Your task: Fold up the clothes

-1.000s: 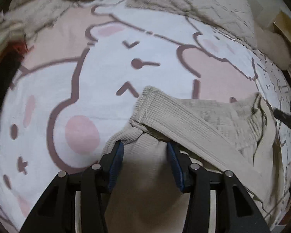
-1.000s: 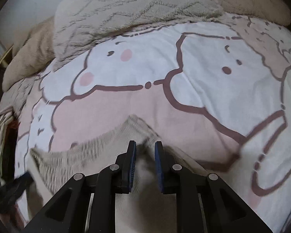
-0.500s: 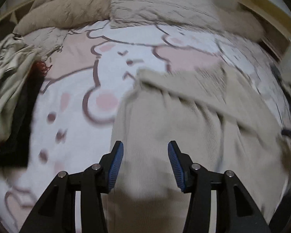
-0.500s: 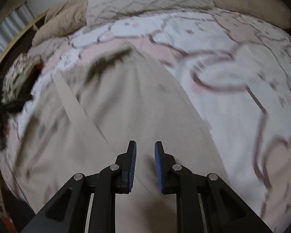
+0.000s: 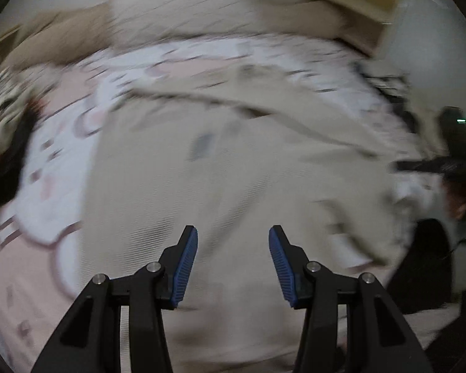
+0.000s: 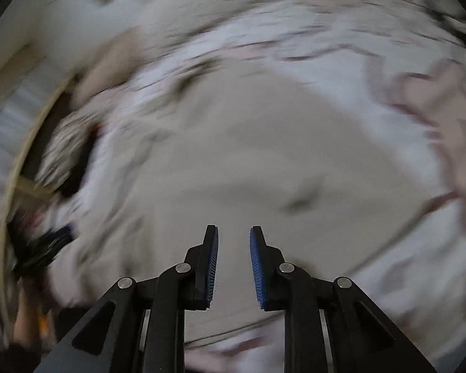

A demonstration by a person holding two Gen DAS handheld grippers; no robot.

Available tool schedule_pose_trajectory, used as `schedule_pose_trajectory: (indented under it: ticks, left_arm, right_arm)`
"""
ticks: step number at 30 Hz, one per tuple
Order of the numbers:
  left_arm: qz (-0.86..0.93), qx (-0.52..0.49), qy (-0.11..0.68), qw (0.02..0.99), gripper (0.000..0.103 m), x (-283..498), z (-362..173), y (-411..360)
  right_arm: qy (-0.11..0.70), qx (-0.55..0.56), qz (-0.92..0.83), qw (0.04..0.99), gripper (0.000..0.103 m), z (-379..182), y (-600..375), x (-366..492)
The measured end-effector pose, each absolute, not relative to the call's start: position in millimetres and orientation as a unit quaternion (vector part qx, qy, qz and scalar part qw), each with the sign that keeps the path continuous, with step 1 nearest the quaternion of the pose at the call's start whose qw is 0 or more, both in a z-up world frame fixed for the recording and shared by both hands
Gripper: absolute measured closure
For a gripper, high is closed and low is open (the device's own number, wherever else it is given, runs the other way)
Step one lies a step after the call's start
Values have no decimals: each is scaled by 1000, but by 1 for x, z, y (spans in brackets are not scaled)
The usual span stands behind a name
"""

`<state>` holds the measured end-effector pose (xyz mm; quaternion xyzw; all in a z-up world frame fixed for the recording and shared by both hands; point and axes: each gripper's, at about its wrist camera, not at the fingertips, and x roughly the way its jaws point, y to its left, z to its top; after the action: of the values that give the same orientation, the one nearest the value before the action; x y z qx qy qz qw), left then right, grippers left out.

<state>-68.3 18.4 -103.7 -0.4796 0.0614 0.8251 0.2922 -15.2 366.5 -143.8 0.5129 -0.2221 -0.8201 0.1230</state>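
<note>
garment: beige ribbed knit garment (image 5: 233,168), spread flat across the middle of the left wrist frame; also fills the centre of the right wrist frame (image 6: 248,155); both frames motion-blurred, folds and edges hard to read
bedding: white and pink bedcover with brown cartoon outlines (image 5: 46,186), under the garment; shows at left and top in the left wrist frame, at right and top in the right wrist frame (image 6: 404,143)
left gripper: black two-finger gripper with blue ribbed pads (image 5: 233,261), bottom centre; jaws spread wide, nothing between them; knit fabric seen behind the gap
right gripper: black two-finger gripper with blue ribbed pads (image 6: 233,267), bottom centre; jaws parted by a narrow gap, nothing pinched; also visible as a dark blurred shape at the right edge of the left wrist frame (image 5: 450,161)
pillows: beige textured pillows (image 5: 186,9), upper part of left wrist frame
pile: patterned and dark clothes heap (image 5: 3,118), left edge, beside the bedcover
</note>
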Motion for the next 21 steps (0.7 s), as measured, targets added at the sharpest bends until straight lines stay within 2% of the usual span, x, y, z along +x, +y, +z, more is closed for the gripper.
schedule_pose_trajectory:
  ticks: [4, 5, 6, 7, 8, 9, 11, 14, 16, 19, 21]
  left_arm:
    - [790, -472, 76, 385, 55, -41, -103, 77]
    - [779, -473, 100, 399, 55, -33, -109, 91]
    - [771, -476, 125, 405, 55, -28, -115, 101]
    - [762, -484, 155, 401, 55, -25, -126, 108]
    - [752, -492, 186, 396, 55, -21, -137, 114]
    - [748, -498, 207, 387, 55, -19, -146, 115]
    - [743, -512, 225, 367, 55, -23, -161, 106]
    - [739, -533, 221, 347, 55, -32, -171, 88]
    - [738, -547, 196, 343, 55, -38, -173, 78]
    - [737, -555, 181, 341, 55, -45, -174, 73]
    - [735, -557, 183, 340, 55, -47, -177, 74]
  right_arm:
    - [-249, 519, -791, 207, 82, -155, 290, -8]
    - [-265, 522, -781, 217, 77, -161, 276, -9]
    - [-278, 523, -777, 213, 67, -168, 264, -10]
    - [-270, 512, -792, 197, 37, -167, 257, -8]
    - [-261, 500, -806, 181, 27, -167, 251, -6]
    - [-245, 485, -823, 165, 27, -166, 243, -3]
    - [-101, 442, -882, 129, 27, -152, 218, 5]
    - [29, 431, -893, 127, 27, -154, 197, 7]
    - [100, 427, -890, 128, 29, -162, 180, 8]
    - [190, 421, -881, 101, 41, -179, 166, 9]
    - [235, 416, -876, 67, 41, -193, 158, 8]
